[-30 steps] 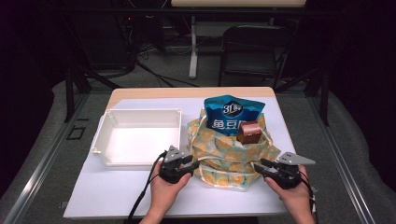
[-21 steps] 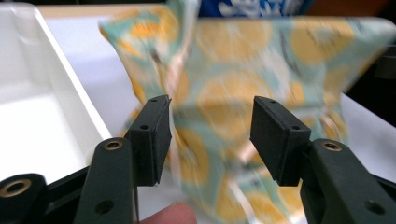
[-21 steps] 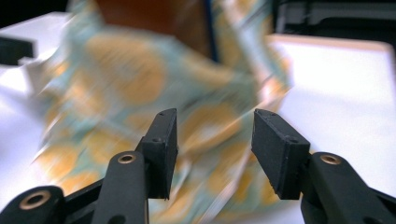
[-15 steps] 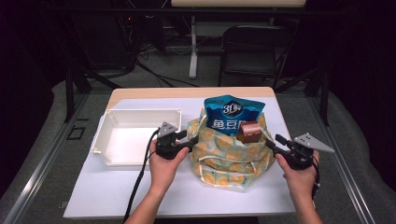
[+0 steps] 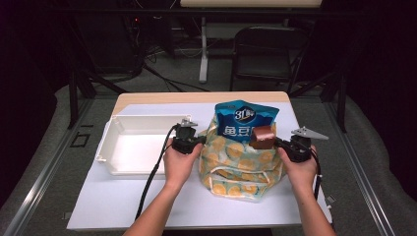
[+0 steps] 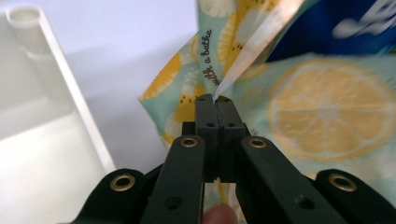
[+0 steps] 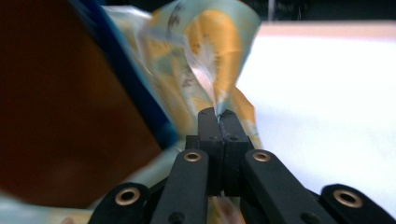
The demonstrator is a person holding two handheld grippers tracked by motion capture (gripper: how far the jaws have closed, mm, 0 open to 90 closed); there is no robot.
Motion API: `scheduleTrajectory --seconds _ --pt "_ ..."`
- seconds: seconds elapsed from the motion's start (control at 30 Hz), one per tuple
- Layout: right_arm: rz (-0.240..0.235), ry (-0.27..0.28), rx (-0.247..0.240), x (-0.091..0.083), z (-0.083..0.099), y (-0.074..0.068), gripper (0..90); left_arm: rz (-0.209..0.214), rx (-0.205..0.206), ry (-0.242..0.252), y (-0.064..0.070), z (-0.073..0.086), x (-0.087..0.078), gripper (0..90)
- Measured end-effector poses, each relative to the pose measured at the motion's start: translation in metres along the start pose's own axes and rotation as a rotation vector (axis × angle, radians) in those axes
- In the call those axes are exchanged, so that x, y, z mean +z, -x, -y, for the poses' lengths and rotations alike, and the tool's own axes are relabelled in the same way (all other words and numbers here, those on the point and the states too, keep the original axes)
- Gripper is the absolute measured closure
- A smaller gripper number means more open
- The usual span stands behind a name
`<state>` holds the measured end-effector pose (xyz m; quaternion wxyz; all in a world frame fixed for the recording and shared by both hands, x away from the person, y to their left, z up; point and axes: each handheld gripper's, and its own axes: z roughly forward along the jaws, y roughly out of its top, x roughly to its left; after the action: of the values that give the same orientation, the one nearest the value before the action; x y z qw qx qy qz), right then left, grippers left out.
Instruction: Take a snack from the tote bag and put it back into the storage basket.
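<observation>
The lemon-print bag (image 5: pixel 236 160) was stood upright near the table's (image 5: pixel 123 206) right edge, mouth upward. Its rim was pinched by the closed left gripper (image 5: pixel 199 141) and right gripper (image 5: pixel 281 144). A blue snack pouch (image 5: pixel 246 120) and brown block (image 5: pixel 262 137) protruded; a white tray (image 5: pixel 133 147) lay just left.

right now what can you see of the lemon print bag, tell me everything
The lemon print bag is soft, pale teal with yellow citrus slices and glossy clear edging. It sits open on the white table, right of the white tray. A blue snack pouch and brown box stick out. The left gripper and right gripper each pinch a rim edge.
</observation>
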<state>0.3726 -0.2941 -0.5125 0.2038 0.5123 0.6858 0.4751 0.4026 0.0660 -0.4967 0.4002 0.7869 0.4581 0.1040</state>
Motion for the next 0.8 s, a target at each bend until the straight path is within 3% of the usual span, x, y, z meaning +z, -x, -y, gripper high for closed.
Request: scheduleTrajectory --seconds 0.07,0.1,0.13,0.23,0.37,0.4,0.43,0.47,0.5,0.53,0.57,0.63,0.67,0.7,0.73,0.77,0.8 --pt "0.014 -0.054 0.009 0.007 0.007 0.005 90.0 -0.019 0.008 -0.029 0.001 0.004 0.003 90.0" --pt "0.014 -0.054 0.009 0.007 0.007 0.005 90.0 -0.019 0.008 -0.029 0.001 0.004 0.003 90.0" --pt "0.037 -0.114 0.008 0.014 0.016 0.008 90.0 -0.042 0.023 -0.050 0.004 0.007 0.007 90.0" --pt "0.061 -0.196 -0.007 0.024 0.030 0.012 90.0 -0.087 0.055 -0.064 0.010 0.008 0.007 90.0" --pt "0.048 -0.223 -0.010 0.026 0.038 0.013 86.6 -0.107 0.083 -0.066 0.012 0.008 0.007 88.3" --pt "0.059 -0.159 -0.005 0.019 0.037 0.010 70.6 -0.120 0.090 -0.027 0.014 0.008 0.003 74.4" --pt "0.061 -0.116 -0.006 0.013 0.035 0.008 64.4 -0.132 0.090 0.001 0.015 0.008 -0.002 69.6" --pt "0.061 -0.116 -0.006 0.013 0.035 0.008 64.4 -0.132 0.090 0.001 0.015 0.008 -0.002 65.5" --pt "0.064 -0.043 -0.009 -0.004 0.031 0.003 57.8 -0.110 0.085 0.062 0.017 0.008 -0.015 62.1" --pt "0.067 -0.006 -0.004 -0.012 0.030 0.000 55.8 -0.101 0.090 0.093 0.019 0.008 -0.021 59.3" --pt "0.067 -0.006 -0.004 -0.012 0.030 0.000 55.8 -0.101 0.090 0.093 0.019 0.008 -0.021 57.4" --pt "0.070 0.038 -0.026 -0.029 0.029 -0.007 53.1 -0.077 0.103 0.154 0.025 0.009 -0.034 55.6" --pt "0.063 0.077 -0.069 -0.046 0.027 -0.014 51.1 -0.044 0.111 0.197 0.031 0.011 -0.045 53.5" --pt "0.063 0.077 -0.069 -0.046 0.027 -0.014 51.1 -0.044 0.111 0.197 0.031 0.011 -0.045 52.4" --pt "0.053 0.093 -0.089 -0.054 0.026 -0.017 49.4 -0.014 0.108 0.210 0.034 0.012 -0.047 52.4" --pt "0.002 0.135 -0.088 -0.068 0.026 -0.022 45.8 0.050 0.127 0.191 0.039 0.013 -0.045 49.0" --pt "-0.034 0.144 -0.089 -0.071 0.028 -0.025 42.1 0.060 0.141 0.170 0.041 0.014 -0.042 47.5"
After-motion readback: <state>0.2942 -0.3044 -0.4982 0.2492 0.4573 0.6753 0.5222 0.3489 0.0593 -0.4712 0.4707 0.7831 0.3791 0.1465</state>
